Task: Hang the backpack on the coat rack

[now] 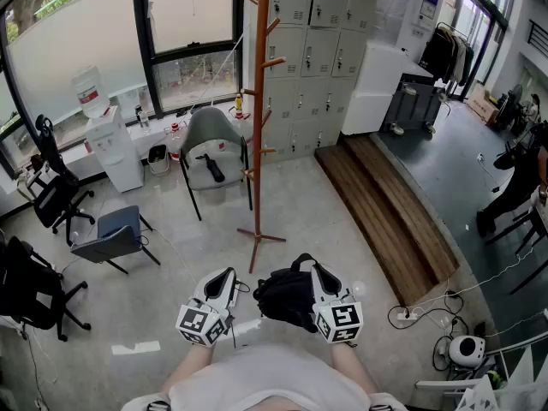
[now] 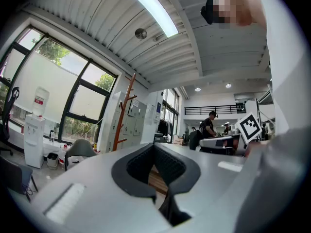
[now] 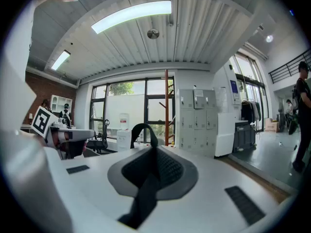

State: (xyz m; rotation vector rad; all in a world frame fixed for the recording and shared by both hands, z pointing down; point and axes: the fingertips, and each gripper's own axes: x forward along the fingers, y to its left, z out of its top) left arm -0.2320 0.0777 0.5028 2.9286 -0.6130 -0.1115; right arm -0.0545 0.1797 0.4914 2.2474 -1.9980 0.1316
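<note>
Right gripper (image 1: pixel 315 274) pinches the top strap (image 3: pixel 141 130) of the black backpack (image 1: pixel 287 298) at lower centre, well apart from the coat rack (image 1: pixel 261 118) at upper centre. Left gripper (image 1: pixel 224 282) is closed on nothing. The pack apparently hangs strap-up, long axis near vertical. A swinging load could slip the thin pinch or tip the rack.

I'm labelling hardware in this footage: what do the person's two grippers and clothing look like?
Both the left gripper and right gripper have white, rounded bodies with black trim. Each carries a white cube printed with black square markers. Their jaws are pale grey with dark, textured pads. The person wears a light-coloured top.
</note>
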